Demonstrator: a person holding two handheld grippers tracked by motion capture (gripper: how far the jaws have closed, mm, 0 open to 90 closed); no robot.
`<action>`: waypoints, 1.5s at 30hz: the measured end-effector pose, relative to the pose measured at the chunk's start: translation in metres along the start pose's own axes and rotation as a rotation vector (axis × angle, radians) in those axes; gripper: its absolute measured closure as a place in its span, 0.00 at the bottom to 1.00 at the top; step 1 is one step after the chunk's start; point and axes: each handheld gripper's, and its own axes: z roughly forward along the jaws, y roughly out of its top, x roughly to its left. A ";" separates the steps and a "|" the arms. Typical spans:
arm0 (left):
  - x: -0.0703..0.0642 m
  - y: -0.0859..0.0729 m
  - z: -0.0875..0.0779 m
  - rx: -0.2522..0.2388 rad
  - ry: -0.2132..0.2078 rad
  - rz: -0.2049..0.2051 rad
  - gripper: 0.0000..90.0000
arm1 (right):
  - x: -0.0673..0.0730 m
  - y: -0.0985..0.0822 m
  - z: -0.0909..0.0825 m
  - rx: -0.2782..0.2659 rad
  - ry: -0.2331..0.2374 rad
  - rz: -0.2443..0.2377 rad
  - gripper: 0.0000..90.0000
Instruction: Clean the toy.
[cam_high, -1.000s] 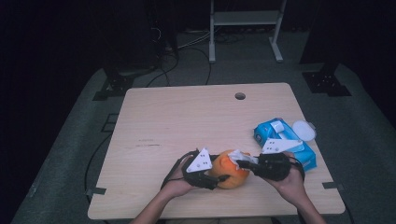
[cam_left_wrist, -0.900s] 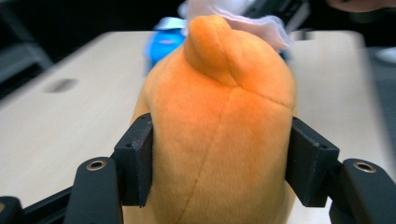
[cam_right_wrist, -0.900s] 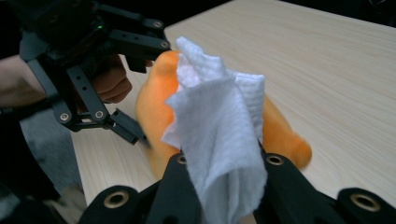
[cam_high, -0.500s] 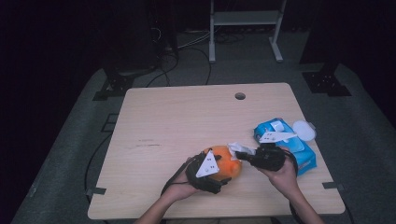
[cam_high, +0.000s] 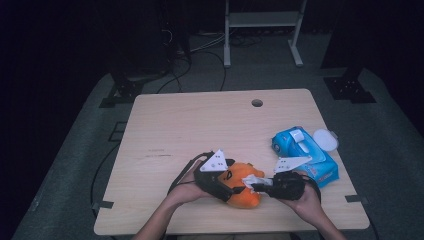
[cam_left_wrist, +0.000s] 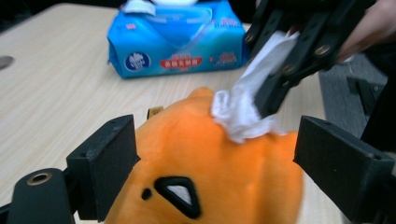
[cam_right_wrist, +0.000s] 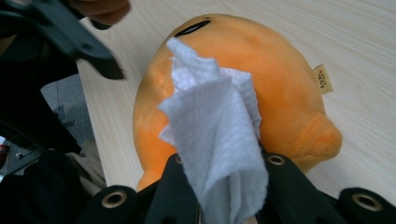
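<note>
Dark floor and cables ring a pale wooden tabletop (cam_high: 200, 130), and near its front edge sits the orange plush (cam_high: 245, 187), between the two hands. A second ago the left gripper (cam_left_wrist: 215, 154) was pinched tight on the plush; its jaws have just been opening, and in the left gripper view they now stand apart on either side of the orange body, which lies between them with the pads off it on both sides. So the plush rests on the wood under its own weight rather than being held. The right gripper (cam_right_wrist: 224, 186) is clamped on a white wipe (cam_right_wrist: 215, 135), as it was a second ago, and the wipe's free end now lies on top of the plush, touching the fabric. That suggests the cleaning is in hand, with the left hand probably re-gripping to steady or turn the toy for another pass; unheld, the plush could slide under the wipe. Farther right, just beside the right hand, lies the blue wipe pack (cam_high: 305, 155), its lid flipped open.
</note>
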 end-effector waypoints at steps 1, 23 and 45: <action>0.001 -0.002 0.006 0.034 -0.003 0.005 0.13 | 0.000 -0.001 -0.002 0.000 0.007 0.002 0.91; 0.037 -0.004 -0.015 -0.123 0.356 -0.052 0.55 | -0.037 -0.028 -0.034 -0.018 -0.140 0.109 0.90; 0.056 -0.030 -0.029 -0.129 0.359 -0.191 0.30 | -0.049 -0.032 -0.036 -0.061 -0.178 0.100 0.57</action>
